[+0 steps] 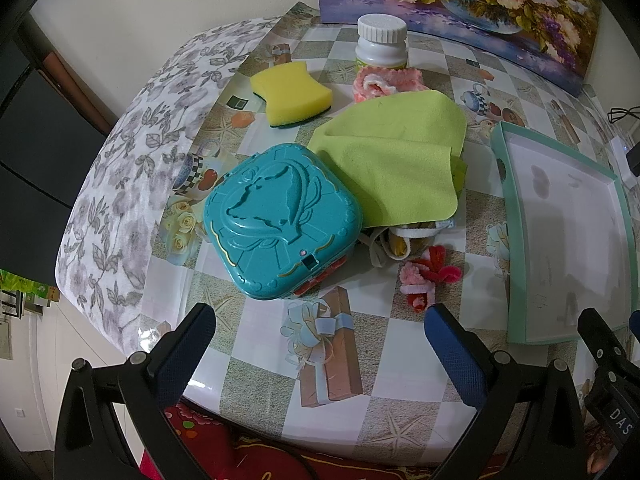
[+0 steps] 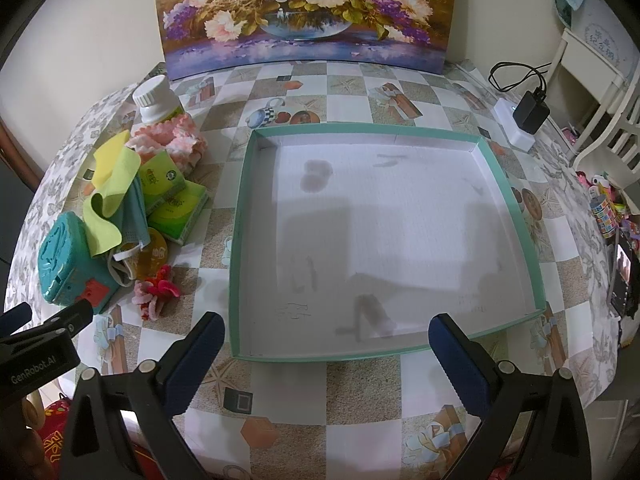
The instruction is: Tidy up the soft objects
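Observation:
A yellow-green cloth (image 1: 392, 160) lies over a pile in the table's middle, with a yellow sponge (image 1: 290, 92) and a pink knitted cloth (image 1: 384, 82) behind it. A red-pink fuzzy flower (image 1: 428, 278) lies in front. The empty teal-rimmed tray (image 2: 240, 216) sits to the right; it also shows in the left wrist view (image 1: 500, 168). My left gripper (image 1: 320, 340) is open and empty, short of the teal plastic case (image 1: 280, 220). My right gripper (image 2: 326, 348) is open and empty at the tray's near edge.
A white-capped bottle (image 1: 382, 42) stands at the back by a flower painting (image 2: 304, 12). Green tissue packs (image 2: 168, 192) and a grey-blue cloth (image 2: 134, 212) lie under the pile. A charger and cable (image 2: 528, 108) sit at the back right. A white chair (image 2: 600, 92) stands beyond.

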Motion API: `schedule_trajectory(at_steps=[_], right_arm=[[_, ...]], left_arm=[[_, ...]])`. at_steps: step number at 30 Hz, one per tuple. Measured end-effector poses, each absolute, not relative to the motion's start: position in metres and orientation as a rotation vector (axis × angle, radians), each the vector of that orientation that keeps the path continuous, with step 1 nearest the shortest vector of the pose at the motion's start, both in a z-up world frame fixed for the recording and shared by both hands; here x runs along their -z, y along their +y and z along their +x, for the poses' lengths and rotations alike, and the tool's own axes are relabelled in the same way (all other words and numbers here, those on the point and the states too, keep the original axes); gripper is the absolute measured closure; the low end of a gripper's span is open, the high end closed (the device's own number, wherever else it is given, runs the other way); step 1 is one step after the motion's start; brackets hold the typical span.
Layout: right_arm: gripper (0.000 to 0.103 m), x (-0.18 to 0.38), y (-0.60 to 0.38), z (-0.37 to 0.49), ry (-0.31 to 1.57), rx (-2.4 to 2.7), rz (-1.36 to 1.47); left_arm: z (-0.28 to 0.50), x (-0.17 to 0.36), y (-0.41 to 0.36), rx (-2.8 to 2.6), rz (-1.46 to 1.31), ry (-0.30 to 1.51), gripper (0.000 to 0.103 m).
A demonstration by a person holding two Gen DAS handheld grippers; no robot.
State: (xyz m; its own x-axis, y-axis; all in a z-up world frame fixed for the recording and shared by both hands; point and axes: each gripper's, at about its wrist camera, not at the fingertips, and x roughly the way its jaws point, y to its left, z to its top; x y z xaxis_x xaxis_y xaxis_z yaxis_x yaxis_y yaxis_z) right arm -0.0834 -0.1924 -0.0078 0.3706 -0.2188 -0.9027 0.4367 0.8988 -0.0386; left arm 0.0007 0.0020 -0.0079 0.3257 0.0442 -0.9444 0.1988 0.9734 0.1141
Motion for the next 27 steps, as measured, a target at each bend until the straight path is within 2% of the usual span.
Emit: schedule_trajectory(at_steps=[9, 15, 20, 27], right_arm=[[0.0, 0.005, -0.19, -0.083, 1.097, 0.41, 0.212], [0.0, -0.007, -0.182, -0.071, 1.041, 0.375, 0.189], [0.0, -0.013, -0.187, -0.047, 1.019, 0.369, 0.223], [0.0, -0.017, -0.2, -0.023, 1.023, 0.386, 0.282]], left_arm=[[0.001, -0.002, 0.005, 0.153, 0.14, 1.212, 0.0], [0.009, -0.025, 0.021, 0.16, 0.005, 1.101, 0.0], [0.018, -0.044, 0.019, 0.178, 0.002, 1.009, 0.0], [0.051, -0.048, -0.006, 0.193, 0.069, 1.093, 0.0]])
